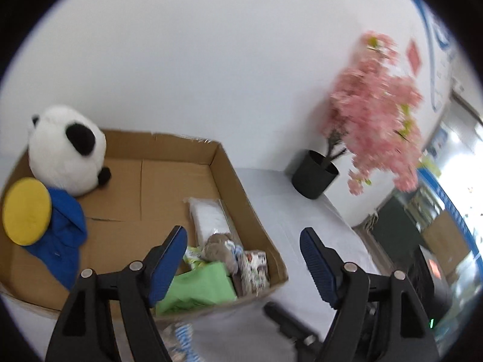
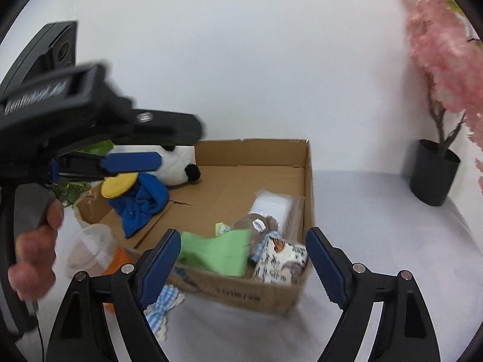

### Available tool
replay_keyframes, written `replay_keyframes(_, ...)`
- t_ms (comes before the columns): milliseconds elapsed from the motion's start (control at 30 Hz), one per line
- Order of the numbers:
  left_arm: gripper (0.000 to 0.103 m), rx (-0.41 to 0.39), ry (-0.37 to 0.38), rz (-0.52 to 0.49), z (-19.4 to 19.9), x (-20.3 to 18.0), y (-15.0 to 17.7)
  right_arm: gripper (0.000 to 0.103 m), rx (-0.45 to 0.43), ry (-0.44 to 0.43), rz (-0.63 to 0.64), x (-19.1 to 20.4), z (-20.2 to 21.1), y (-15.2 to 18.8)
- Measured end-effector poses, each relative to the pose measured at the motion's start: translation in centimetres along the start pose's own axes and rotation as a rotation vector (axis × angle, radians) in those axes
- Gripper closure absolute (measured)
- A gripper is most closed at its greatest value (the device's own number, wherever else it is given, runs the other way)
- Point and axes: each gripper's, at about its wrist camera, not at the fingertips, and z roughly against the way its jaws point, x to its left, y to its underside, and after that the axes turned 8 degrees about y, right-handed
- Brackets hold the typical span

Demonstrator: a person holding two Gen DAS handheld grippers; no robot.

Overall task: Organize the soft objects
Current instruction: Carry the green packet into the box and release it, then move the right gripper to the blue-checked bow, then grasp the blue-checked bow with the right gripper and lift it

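An open cardboard box [image 1: 229, 163] [image 2: 308, 181] sits on a white table. It holds a panda plush [image 1: 66, 147] [image 2: 178, 166], a blue cloth [image 1: 66, 229] [image 2: 142, 202] with a yellow disc [image 1: 25, 212] [image 2: 119, 185], a white packet [image 1: 208, 217] [image 2: 271, 206], a grey plush [image 1: 219, 249] [image 2: 256, 226], a green cloth [image 1: 199, 286] [image 2: 223, 252] and a printed pouch [image 1: 256, 270] [image 2: 280, 264]. My left gripper [image 1: 243, 259] [image 2: 132, 161] is open and empty above the box's near right corner. My right gripper [image 2: 243, 262] is open and empty over the box's front.
A black pot [image 1: 314, 178] [image 2: 433, 176] with a pink blossom tree [image 1: 377, 111] [image 2: 443, 45] stands at the back right. A blue checked cloth [image 2: 163, 307], a clear plastic cup [image 2: 90, 250] and an orange item [image 2: 117, 261] lie left of the box front.
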Motion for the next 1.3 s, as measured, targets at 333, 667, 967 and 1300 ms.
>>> replay_keyframes(333,0.024,-0.017,-0.156,-0.046,11.0,2.9,7.0,0.015,0.288,-0.116,-0.058,5.8,-0.2,9.3)
replay_keyframes(667,0.024,0.014,-0.249,0.121,14.4,7.8,12.5,0.041,0.351,-0.037,0.030,12.3,-2.6,12.5)
replay_keyframes(967,0.024,0.108,-0.100,0.236,11.8,8.3,14.5,0.095,0.361,0.003,0.008,11.3,-2.1,12.5)
replay_keyframes(1300,0.024,0.346,0.264,0.325,4.1,4.7,17.4,0.097,0.303,-0.044,-0.010,10.5,6.9,16.6)
